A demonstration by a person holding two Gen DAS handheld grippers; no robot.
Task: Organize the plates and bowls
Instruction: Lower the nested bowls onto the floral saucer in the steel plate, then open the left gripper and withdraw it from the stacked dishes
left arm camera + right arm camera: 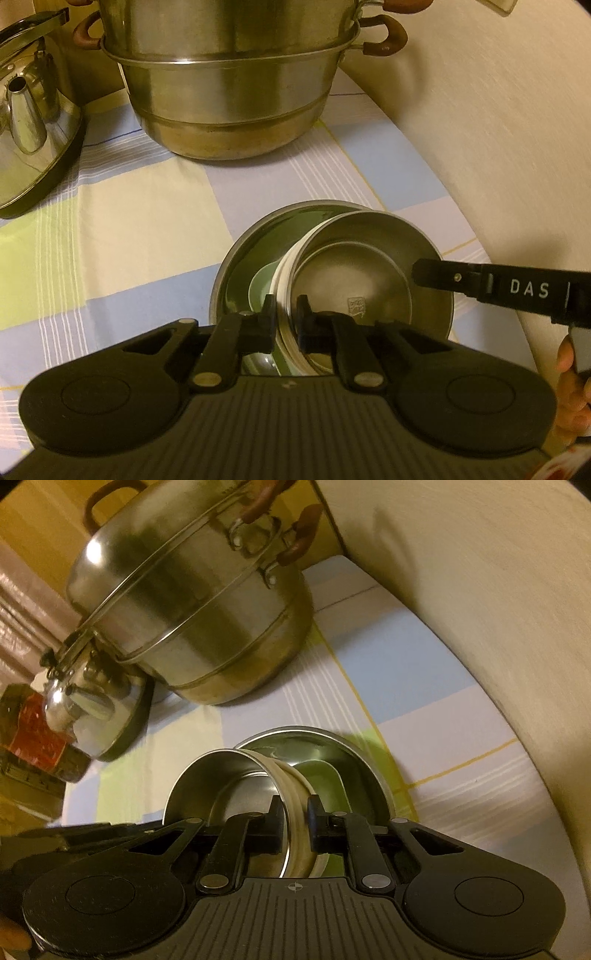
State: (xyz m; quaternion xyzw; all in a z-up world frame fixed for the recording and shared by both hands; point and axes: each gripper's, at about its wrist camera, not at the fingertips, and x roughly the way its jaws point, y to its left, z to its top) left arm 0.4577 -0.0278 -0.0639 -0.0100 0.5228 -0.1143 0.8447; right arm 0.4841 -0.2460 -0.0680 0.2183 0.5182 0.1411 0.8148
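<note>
left gripper jaws are clamped across the near rim of the small steel bowl; right gripper jaws pinch the opposite rim wall with its pale band; the bowl hangs tilted, partly inside the larger steel bowl, above a green dish; judging by the thin metal, it is light, stiff and slick, so the rim is the sensible hold; beyond stand the steamer pot and kettle on the checked cloth.
</note>
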